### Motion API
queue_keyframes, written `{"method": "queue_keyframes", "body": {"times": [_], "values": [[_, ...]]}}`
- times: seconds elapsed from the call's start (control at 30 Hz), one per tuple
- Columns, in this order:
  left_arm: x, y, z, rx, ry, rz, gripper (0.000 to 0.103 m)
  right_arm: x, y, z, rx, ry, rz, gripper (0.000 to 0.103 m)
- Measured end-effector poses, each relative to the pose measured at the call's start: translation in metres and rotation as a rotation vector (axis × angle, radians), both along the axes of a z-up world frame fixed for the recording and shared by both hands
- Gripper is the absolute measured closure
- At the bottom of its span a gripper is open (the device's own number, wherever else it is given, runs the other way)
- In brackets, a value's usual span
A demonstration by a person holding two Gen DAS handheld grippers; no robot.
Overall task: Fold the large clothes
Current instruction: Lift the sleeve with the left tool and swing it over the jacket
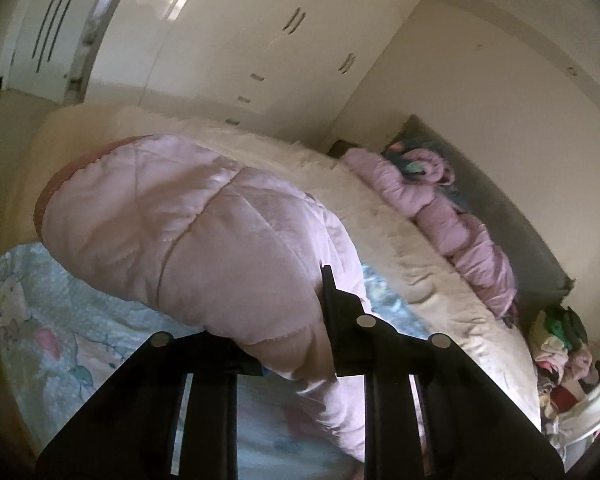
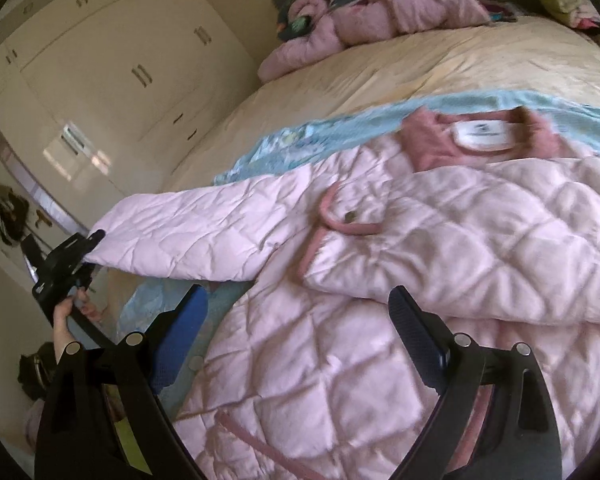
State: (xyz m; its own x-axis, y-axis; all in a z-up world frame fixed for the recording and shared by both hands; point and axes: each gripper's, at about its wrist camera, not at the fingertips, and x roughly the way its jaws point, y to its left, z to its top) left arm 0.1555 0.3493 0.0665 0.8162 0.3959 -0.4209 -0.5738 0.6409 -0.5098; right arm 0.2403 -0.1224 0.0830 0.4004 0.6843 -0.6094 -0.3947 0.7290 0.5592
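Quilted pink fabric fills the near field of both views: the jacket lies spread across the bed, front up, collar at the far side with its white label showing, one front panel already turned over the body.

Your left gripper is clamped on the cuff end of the sleeve, which it holds stretched out to the left, raised off the bedding; in the left wrist view the sleeve bulges between the fingers, pinched tight.

Your right gripper hovers over the lower body of the jacket, fingers spread wide, holding nothing.

Assessment: the sleeve fold is the step in hand. The next move likely calls for carrying the cuff rightward across the chest and laying it flat inside the body outline, while the right gripper pins the shoulder so the body does not drag.

A crumpled pink garment lies at the far edge of the bed, well apart.
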Motion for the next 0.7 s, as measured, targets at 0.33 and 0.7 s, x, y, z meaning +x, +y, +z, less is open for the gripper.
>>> {"method": "queue_keyframes", "body": {"times": [0.33,0.7], "values": [[0.012,-0.076,0.051,0.127,-0.043,-0.112,0.092,-0.024,-0.094,0.004,0.057,-0.008,-0.161,0.012],[0.027,-0.158,0.084,0.252,-0.052,-0.265,0.092,-0.044,-0.164,0.000,0.089,-0.014,-0.262,0.012]]}}
